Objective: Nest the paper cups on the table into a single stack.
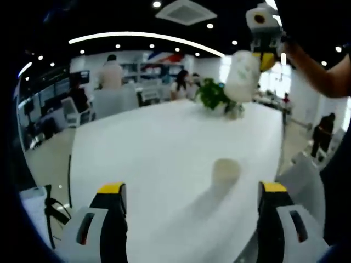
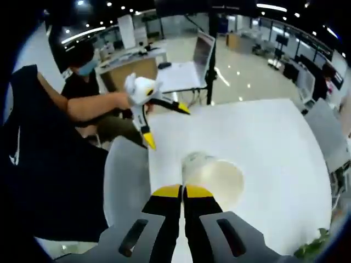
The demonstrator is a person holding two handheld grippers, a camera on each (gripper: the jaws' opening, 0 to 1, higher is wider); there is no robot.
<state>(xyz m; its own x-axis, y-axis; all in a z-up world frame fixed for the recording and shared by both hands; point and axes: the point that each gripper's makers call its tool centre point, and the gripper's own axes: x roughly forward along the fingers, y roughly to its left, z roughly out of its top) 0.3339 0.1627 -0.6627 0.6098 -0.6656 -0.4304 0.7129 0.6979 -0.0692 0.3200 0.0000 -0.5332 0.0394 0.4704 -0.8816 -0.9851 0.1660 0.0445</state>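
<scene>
**Right tongs carrying one cup toward the cup on the table**

The right tongs (image 2: 182,192) were closed, tips together on the near rim of a paper cup (image 2: 213,176), which lay tilted beyond the tips with its open mouth facing the camera. In the left gripper view the same tongs (image 1: 267,59) were raised well above the far side of the table (image 1: 164,148), the held cup (image 1: 242,75) hanging below them.

The left tongs (image 1: 192,192) were wide open and held nothing. A second cup (image 1: 225,171) stood on the table just ahead of them, nearer the right-hand jaw, apparently mouth up, though blur left this uncertain. A green plant (image 1: 213,94) sat at the table's far end.

Assessment: the step in hand appeared to be nesting the carried cup into the standing one. To do it well, the carried cup would need turning base-down and centring over the standing cup's mouth before lowering. The open left tongs could steady the standing cup, which is light and may tip or slide. Release should wait until the cup seats.
</scene>
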